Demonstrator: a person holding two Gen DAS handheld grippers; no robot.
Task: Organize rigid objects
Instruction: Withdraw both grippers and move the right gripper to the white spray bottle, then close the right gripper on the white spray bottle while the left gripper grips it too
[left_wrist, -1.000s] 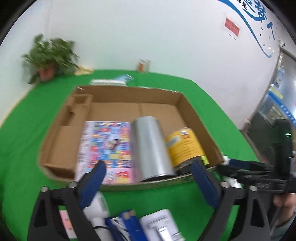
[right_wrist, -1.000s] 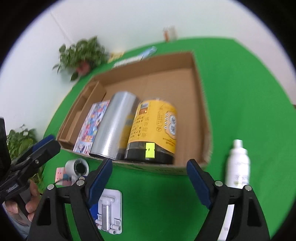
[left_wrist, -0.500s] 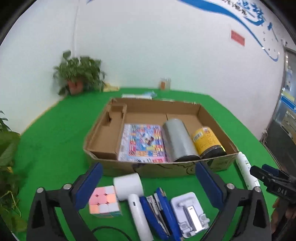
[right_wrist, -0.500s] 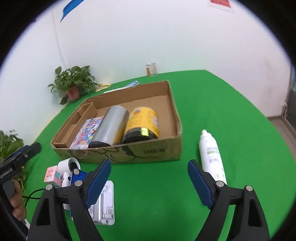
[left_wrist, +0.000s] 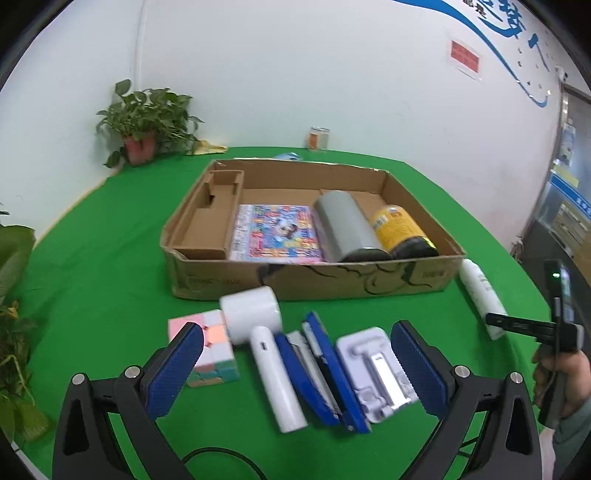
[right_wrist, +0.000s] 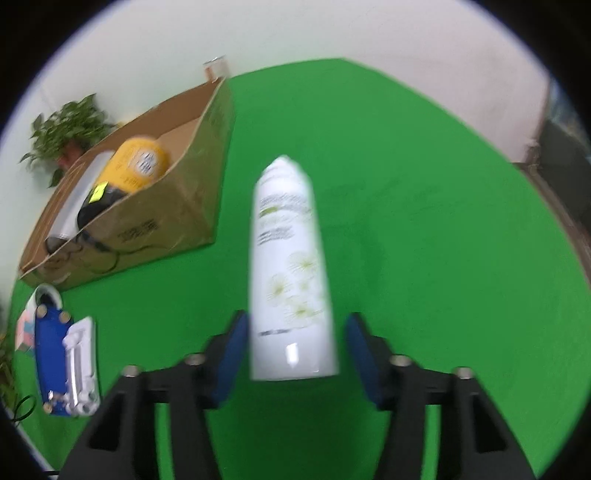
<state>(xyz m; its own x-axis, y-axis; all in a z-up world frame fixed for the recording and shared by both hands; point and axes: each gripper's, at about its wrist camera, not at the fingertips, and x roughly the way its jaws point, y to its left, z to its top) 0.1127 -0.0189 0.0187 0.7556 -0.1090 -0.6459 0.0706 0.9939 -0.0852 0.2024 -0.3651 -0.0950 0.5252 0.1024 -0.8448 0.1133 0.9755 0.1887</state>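
The right claw (right_wrist: 293, 354) points down at the white spray bottle (right_wrist: 290, 266), which lies on the green desk (right_wrist: 424, 221) just off the right end of the cardboard box (right_wrist: 177, 218). Its jaws are closing with the bottle's base between them; a gap shows on the right side, and blur hides whether the left pad touches. The left claw (left_wrist: 295, 369) stands wide and holds nothing, above a row near the desk's front edge: pastel cube (left_wrist: 210, 350), white handheld device (left_wrist: 266, 350), blue stapler (left_wrist: 321, 373), white stand (left_wrist: 373, 369). The box holds a colourful booklet (left_wrist: 275, 234), grey cylinder (left_wrist: 345, 227) and yellow can (left_wrist: 400, 229)
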